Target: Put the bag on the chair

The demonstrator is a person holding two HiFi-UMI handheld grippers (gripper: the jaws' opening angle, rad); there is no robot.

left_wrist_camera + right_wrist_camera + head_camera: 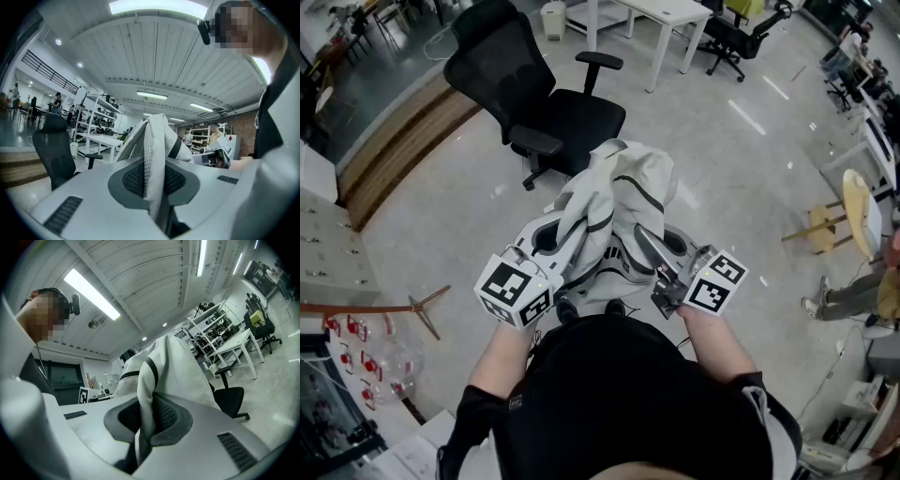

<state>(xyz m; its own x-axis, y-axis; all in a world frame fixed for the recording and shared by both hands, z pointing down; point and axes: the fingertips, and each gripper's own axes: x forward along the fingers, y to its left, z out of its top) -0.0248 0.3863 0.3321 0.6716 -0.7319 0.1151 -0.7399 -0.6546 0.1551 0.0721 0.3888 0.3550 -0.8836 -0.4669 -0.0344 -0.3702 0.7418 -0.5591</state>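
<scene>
A white bag (623,202) with black trim hangs in the air in front of the person, held between both grippers. My left gripper (567,246) is shut on a white strap of the bag (154,164). My right gripper (649,246) is shut on another fold of the bag (143,413). A black office chair (553,108) stands on the floor just beyond the bag, its seat facing the person. In the right gripper view the chair (229,397) shows behind the bag; in the left gripper view the chair (54,150) is at the left.
White desks (661,23) and more black chairs (736,33) stand at the far side. A wooden stool (848,211) is at the right, with a seated person's legs (853,295) near it. A wooden step (403,145) runs along the left. Shelving (101,122) lines the background.
</scene>
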